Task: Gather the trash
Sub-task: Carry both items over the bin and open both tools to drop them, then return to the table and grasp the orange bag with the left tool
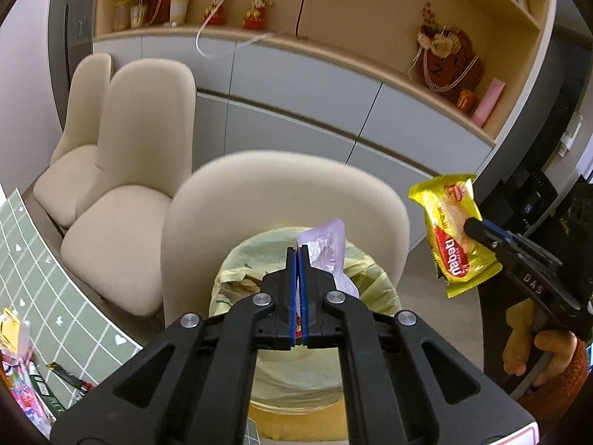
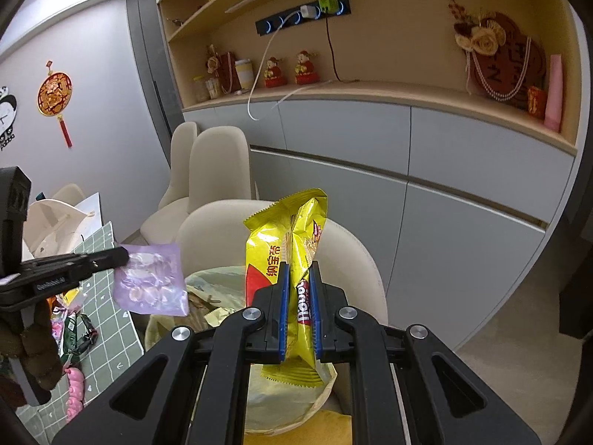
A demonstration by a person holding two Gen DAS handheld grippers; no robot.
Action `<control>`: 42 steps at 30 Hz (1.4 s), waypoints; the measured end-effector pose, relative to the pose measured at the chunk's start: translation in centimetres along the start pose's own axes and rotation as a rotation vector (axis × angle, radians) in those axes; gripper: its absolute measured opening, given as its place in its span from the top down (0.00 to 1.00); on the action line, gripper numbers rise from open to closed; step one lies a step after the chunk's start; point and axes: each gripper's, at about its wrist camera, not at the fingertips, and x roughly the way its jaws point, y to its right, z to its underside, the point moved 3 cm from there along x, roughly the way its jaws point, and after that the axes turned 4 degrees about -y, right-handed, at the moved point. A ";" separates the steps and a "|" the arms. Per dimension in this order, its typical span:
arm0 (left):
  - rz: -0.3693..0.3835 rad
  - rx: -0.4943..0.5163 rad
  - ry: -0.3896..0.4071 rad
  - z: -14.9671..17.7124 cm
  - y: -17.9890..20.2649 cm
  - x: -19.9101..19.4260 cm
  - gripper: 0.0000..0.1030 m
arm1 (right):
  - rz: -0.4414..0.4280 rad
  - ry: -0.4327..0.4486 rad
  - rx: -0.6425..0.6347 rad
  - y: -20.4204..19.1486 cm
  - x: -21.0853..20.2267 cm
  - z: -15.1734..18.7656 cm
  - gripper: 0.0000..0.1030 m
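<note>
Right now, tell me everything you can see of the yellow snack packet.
The yellow snack packet is a glossy, crinkled foil-like wrapper with serrated end seals, a red oval logo, red print and a wafer picture. It looks sealed and stands roughly upright, clamped around its middle between the blue pads of the right hand-held gripper, in the air above the bag-lined trash bin, in front of a cream chair. Only the pads touch it.

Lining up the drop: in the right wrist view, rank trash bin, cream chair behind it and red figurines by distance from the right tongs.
1. Trash bin, just below the right tongs.
2. Cream chair, directly behind the bin.
3. Red figurines, on the far wall shelf.
</note>
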 end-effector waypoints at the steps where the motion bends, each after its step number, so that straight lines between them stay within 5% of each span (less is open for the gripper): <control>1: -0.002 -0.001 -0.016 0.2 0.0 0.8 0.99 | -0.002 -0.006 0.002 0.0 0.3 0.0 0.89; 11: -0.035 -0.028 -0.140 2.5 -0.4 5.1 0.98 | -0.026 -0.035 0.020 0.9 2.5 0.1 0.89; 15: -0.014 -0.075 -0.139 2.5 -0.8 5.2 0.60 | -0.039 -0.042 0.019 0.7 2.9 0.1 0.89; 30: -0.058 -0.151 -0.086 4.0 -3.1 0.5 0.58 | -0.107 -0.080 -0.045 -4.0 5.2 0.5 0.89; 37: -0.074 -0.239 -0.082 7.5 -6.4 -3.4 0.57 | -0.189 -0.093 -0.038 -7.0 6.8 1.1 0.88; 42: -0.093 -0.294 -0.082 11.0 -9.4 -6.3 0.53 | -0.146 -0.119 -0.080 -9.2 6.8 2.4 0.63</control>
